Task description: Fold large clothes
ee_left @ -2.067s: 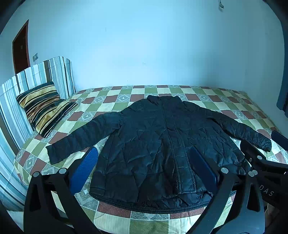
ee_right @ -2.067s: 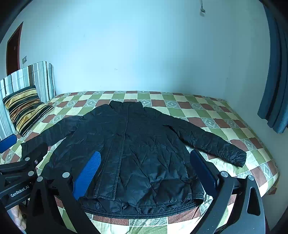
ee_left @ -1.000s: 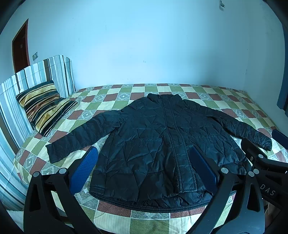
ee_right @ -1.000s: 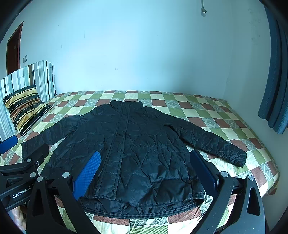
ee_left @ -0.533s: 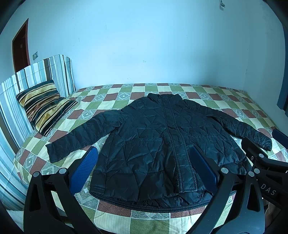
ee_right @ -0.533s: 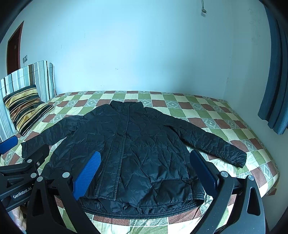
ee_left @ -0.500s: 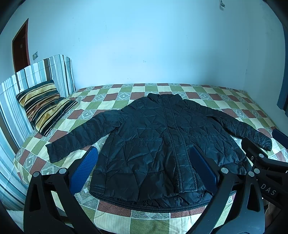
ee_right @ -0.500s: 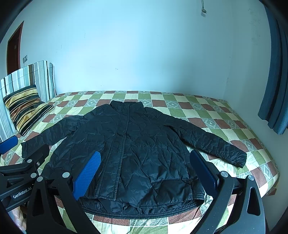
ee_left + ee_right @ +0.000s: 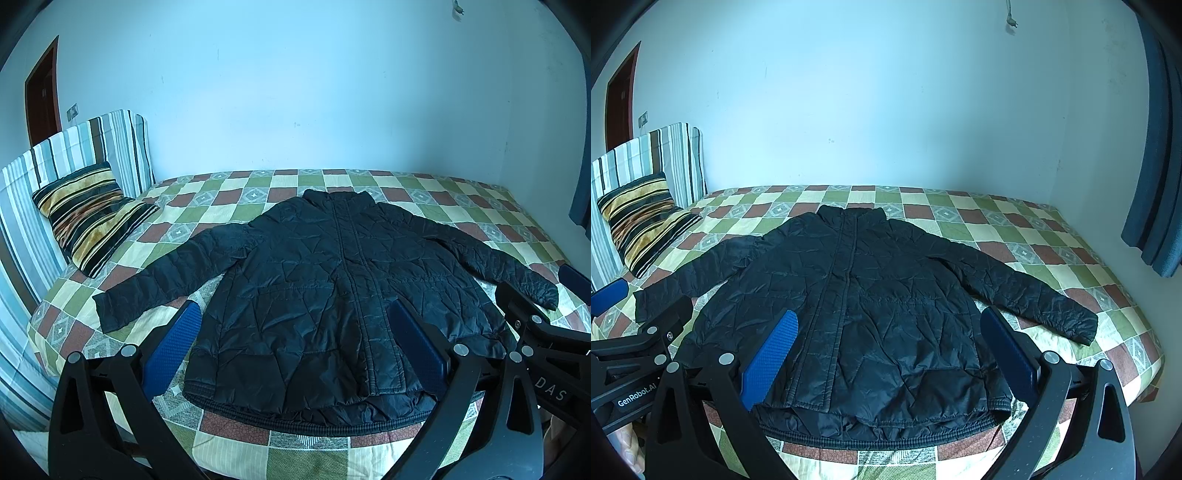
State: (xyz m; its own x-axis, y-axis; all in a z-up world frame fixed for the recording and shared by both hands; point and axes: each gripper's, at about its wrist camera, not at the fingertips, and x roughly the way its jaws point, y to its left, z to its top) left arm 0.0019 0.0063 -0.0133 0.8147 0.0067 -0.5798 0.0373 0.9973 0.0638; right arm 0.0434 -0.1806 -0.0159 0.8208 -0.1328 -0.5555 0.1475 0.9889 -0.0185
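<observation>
A black quilted jacket (image 9: 332,288) lies flat on the checked bed, front up, collar toward the far wall, both sleeves spread out; it also shows in the right wrist view (image 9: 857,302). My left gripper (image 9: 295,332) is open and empty, held above the bed's near edge in front of the jacket's hem. My right gripper (image 9: 886,332) is open and empty beside it, likewise short of the hem. Each gripper's blue-padded fingers show at the edge of the other's view.
The bed (image 9: 236,184) has a green, brown and cream checked cover. A striped pillow (image 9: 88,214) leans on a striped headboard (image 9: 74,147) at the left. A blue curtain (image 9: 1152,166) hangs at the right. A brown door (image 9: 40,96) stands at the far left.
</observation>
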